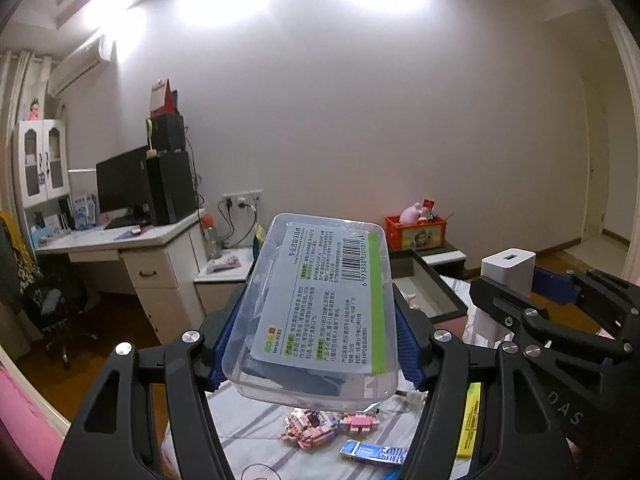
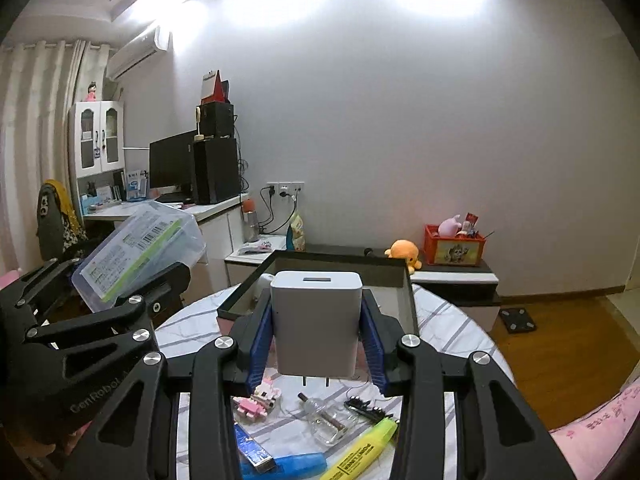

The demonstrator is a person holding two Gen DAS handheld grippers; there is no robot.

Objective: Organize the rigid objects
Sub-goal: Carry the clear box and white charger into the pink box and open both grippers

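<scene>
My left gripper (image 1: 314, 328) is shut on a clear plastic box (image 1: 320, 312) with a printed label and barcode, held tilted above the table. The same box (image 2: 140, 252) shows at the left of the right wrist view. My right gripper (image 2: 318, 336) is shut on a white plug adapter (image 2: 316, 320), its two prongs pointing down; the adapter (image 1: 507, 276) also shows at the right of the left wrist view. Below both lie pink block figures (image 2: 260, 400), a yellow highlighter (image 2: 360, 452), a blue stick (image 1: 374, 453) and a small clear bottle (image 2: 326, 420).
A dark open tray (image 2: 404, 300) stands at the far side of the round table with its striped cloth (image 2: 460, 332). Behind are a desk with a monitor (image 2: 172, 164), a low cabinet with an orange toy crate (image 2: 454, 250), and a pink bed edge (image 2: 600, 428).
</scene>
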